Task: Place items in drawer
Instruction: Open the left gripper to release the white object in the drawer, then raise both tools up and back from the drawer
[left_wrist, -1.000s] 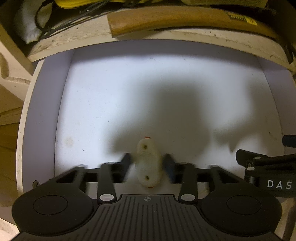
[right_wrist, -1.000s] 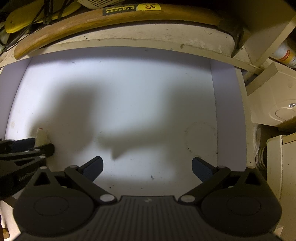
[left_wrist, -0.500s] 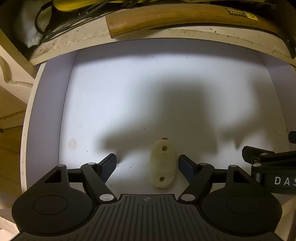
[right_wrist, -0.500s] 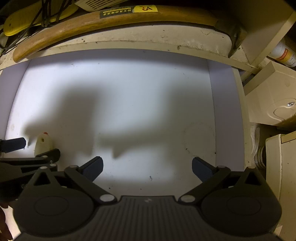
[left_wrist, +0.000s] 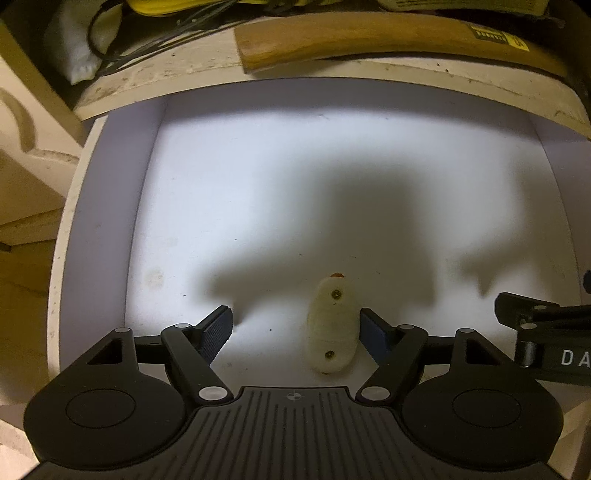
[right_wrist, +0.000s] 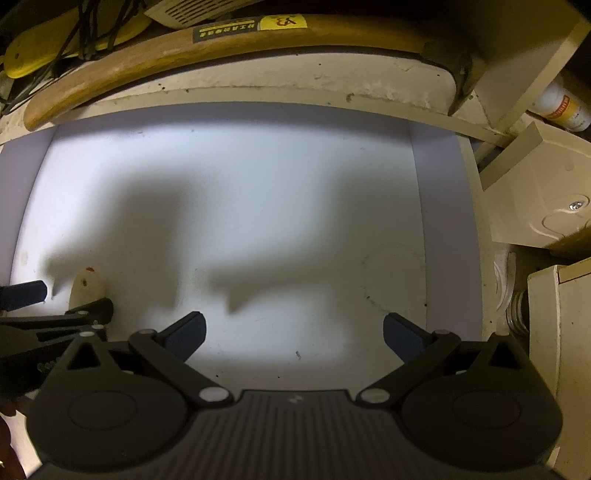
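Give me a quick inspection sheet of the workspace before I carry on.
Surface: white drawer floor, scuffed, a few specks.
Job's things: cream oval part with two screws lies flat on the floor, close to the right finger; contact unclear.
Clutter: nothing seen inside the drawer.
Grippers: left gripper open around the part; right gripper open, holding nothing.
Cables: black cords on the shelf above.
Surroundings: wooden handle along the shelf edge, yellow tool, bottle at right.

white drawer (left_wrist: 96, 236), cream oval pc (left_wrist: 333, 328) on floor
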